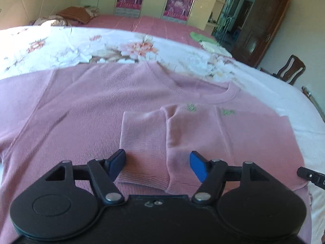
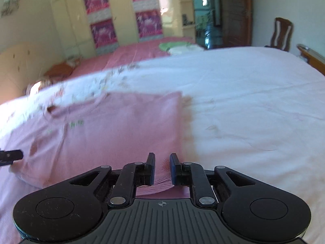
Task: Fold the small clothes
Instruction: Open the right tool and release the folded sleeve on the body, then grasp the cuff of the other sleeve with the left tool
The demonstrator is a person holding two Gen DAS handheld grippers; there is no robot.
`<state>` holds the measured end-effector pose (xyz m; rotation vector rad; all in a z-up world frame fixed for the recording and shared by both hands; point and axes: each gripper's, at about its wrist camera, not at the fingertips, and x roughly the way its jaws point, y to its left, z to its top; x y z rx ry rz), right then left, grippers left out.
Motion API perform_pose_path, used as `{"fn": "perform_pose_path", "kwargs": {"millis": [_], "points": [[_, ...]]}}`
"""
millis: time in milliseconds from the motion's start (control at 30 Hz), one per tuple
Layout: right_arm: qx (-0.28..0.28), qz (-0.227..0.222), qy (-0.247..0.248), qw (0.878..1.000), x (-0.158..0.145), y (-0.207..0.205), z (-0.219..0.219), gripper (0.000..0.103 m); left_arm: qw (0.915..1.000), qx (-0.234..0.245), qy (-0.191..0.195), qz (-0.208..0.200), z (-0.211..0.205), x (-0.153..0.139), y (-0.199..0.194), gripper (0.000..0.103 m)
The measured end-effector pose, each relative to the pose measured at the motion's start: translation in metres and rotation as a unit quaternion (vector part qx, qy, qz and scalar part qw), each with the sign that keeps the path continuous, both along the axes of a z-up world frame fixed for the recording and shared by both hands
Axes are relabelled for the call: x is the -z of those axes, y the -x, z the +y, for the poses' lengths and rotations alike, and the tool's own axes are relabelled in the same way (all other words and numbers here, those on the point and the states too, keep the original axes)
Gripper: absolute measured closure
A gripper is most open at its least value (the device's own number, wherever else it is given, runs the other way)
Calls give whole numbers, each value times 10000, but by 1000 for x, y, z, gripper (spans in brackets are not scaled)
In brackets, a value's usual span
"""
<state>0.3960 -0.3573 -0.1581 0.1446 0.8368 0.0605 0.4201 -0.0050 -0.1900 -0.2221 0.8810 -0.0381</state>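
Note:
A pink ribbed sweater (image 1: pixel 81 105) lies flat on the bed, neckline away from me, with small green embroidery near the collar. One sleeve is folded across the chest, and its cuff (image 1: pixel 144 134) lies just ahead of my left gripper (image 1: pixel 157 156). That gripper hangs open over the cuff, blue pads wide apart and gripping nothing. In the right wrist view the sweater (image 2: pixel 121 126) has a straight folded right edge. My right gripper (image 2: pixel 162 156) is nearly closed at the near edge, with pleated pink fabric bunched between its pads. A black finger of the right gripper (image 1: pixel 310 175) pokes in at the frame's right edge.
The sweater rests on a white sheet (image 2: pixel 243 101) with a floral print (image 1: pixel 121 46) farther back. Behind it is a second bed with a pink cover (image 1: pixel 152 24) and a green and white pile of clothes (image 1: pixel 205 39). A wooden chair (image 1: pixel 290 69) stands at the right.

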Motion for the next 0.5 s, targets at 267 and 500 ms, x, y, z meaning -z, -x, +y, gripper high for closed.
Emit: {"fn": "perform_pose_path", "kwargs": {"millis": [267,500], "points": [[-383,-496,-65,9980,-26,11,35,31,9975,-666,93,-227,61,-34,40,20],[-1275,-648,-194,9895,-28,10,137,32,9775,-2087,304,-46,184,-37,87,25]]}}
